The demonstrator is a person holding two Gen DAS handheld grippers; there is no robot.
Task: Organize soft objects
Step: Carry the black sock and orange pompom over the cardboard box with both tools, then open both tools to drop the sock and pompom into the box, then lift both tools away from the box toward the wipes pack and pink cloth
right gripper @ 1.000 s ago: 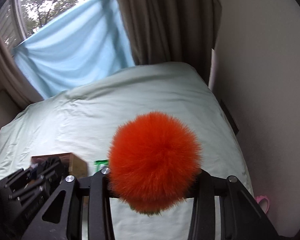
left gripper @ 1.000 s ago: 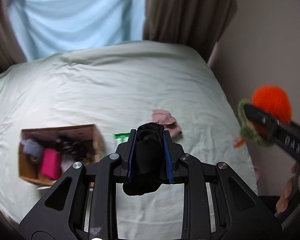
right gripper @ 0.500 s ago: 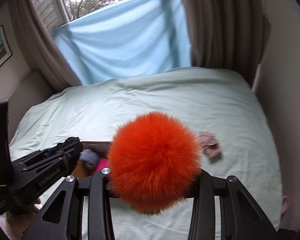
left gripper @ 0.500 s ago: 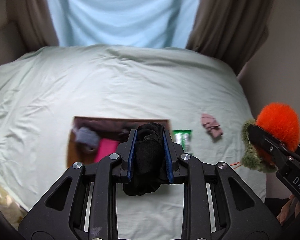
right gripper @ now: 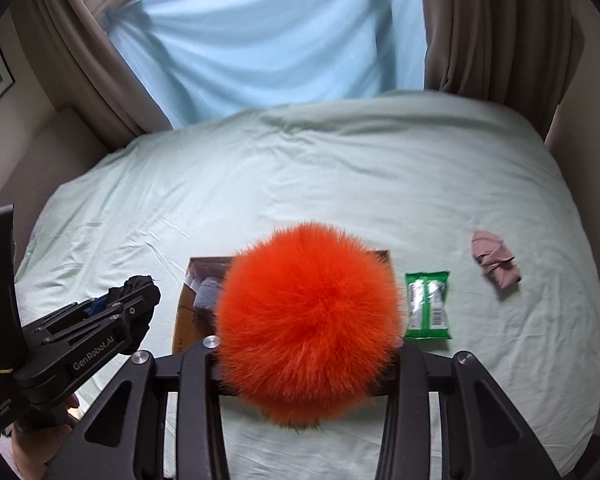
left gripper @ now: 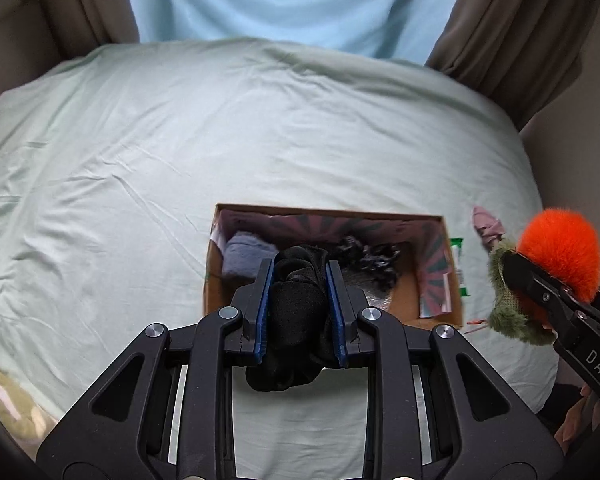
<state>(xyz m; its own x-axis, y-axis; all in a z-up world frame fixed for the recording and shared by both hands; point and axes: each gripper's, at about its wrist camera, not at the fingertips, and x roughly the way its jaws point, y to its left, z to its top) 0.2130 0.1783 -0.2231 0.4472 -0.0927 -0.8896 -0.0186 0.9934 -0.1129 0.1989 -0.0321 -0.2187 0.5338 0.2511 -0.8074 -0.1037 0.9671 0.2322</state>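
My left gripper [left gripper: 299, 268] is shut on a bunched black cloth [left gripper: 296, 312], held above the near side of an open cardboard box [left gripper: 452, 280] on the bed. Inside the box lie a grey-blue soft item [left gripper: 242, 256] and dark fabric [left gripper: 374, 258]. My right gripper [right gripper: 306, 344] is shut on a fluffy orange pom-pom toy [right gripper: 308, 320] with an olive-green fuzzy part [left gripper: 504, 308]; the fur hides its fingertips. In the left wrist view that toy [left gripper: 560, 252] hangs right of the box. In the right wrist view the left gripper [right gripper: 134, 292] is left of the box [right gripper: 188, 304].
A green packet [right gripper: 426, 306] lies just right of the box, and a small pink folded cloth [right gripper: 494, 262] farther right. The pale green bedsheet [left gripper: 180, 152] spreads wide behind the box. Brown curtains [right gripper: 496, 28] and a light blue sheet [right gripper: 268, 40] hang behind the bed.
Both grippers have swung left across the bed with their loads. The box now sits right under the left gripper; the pink cloth and green packet have slid to the right in view.
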